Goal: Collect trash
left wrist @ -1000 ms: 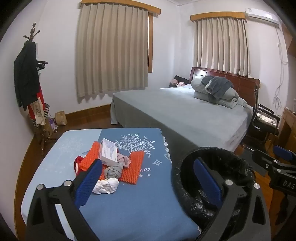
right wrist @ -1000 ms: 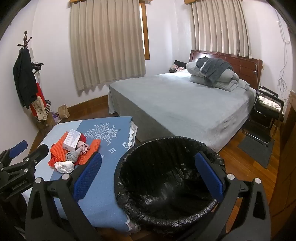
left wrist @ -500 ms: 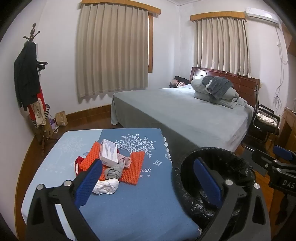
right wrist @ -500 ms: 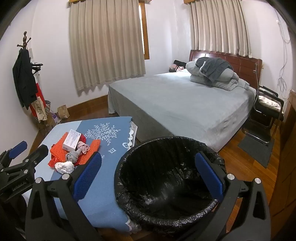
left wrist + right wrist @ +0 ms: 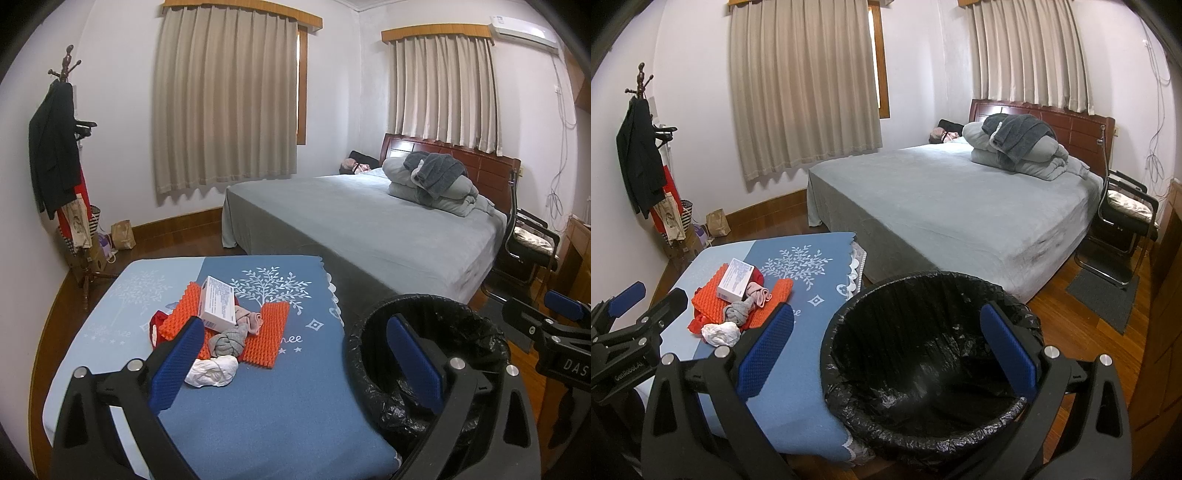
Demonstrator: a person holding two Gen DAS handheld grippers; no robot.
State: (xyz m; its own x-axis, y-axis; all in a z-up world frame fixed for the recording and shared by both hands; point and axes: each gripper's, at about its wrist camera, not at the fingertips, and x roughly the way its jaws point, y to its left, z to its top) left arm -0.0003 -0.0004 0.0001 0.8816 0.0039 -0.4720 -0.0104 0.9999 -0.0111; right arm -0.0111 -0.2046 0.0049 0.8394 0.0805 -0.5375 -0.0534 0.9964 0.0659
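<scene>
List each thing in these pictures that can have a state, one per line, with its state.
Left gripper: open, empty.
Right gripper: open, empty.
Bin: lined with a black bag, looks empty.
Box: closed, lying on the orange mat.
Tissue: crumpled, on the table.
Curtains: drawn.
Bed: made, folded bedding at its head.

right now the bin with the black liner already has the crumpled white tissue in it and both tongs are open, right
Not quite. The crumpled white tissue lies on the blue table beside the orange mat, not in the bin, as the right wrist view shows. Both tongs, left and right, are open.
</scene>
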